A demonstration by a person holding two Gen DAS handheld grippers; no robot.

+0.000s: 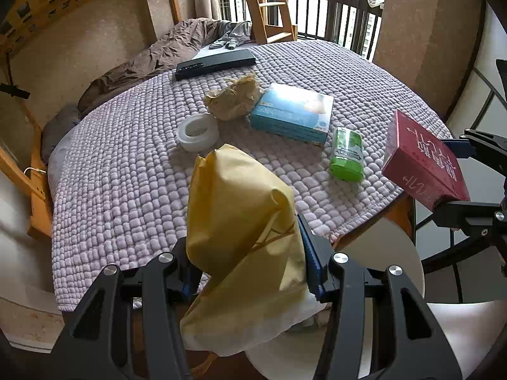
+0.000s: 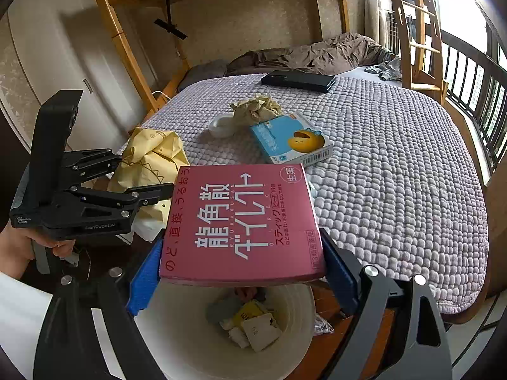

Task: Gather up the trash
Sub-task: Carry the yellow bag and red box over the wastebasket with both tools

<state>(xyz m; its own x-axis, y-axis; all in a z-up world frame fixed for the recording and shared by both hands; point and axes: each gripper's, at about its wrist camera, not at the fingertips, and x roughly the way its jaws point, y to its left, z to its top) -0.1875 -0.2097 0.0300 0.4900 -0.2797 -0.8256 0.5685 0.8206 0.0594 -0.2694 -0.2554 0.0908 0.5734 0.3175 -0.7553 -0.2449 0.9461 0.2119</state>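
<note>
Bunk-bed room, quilted lilac bedspread [image 2: 396,164], both grippers loaded at the bed's near edge.

The right gripper [image 2: 242,259] is clamped across a red medicine box [image 2: 240,221], held flat right over the white bin [image 2: 177,332]; the box is wide, so releasing off-centre could catch the rim and tip it to the floor. The left gripper [image 1: 250,253] pinches a floppy yellow paper bag [image 1: 240,221] just beside the bin; it may slip or drape outside. Crumpled paper [image 1: 234,98], blue box [image 1: 293,112], green pack [image 1: 347,153] and tape roll [image 1: 198,131] lie on the bed.
</note>
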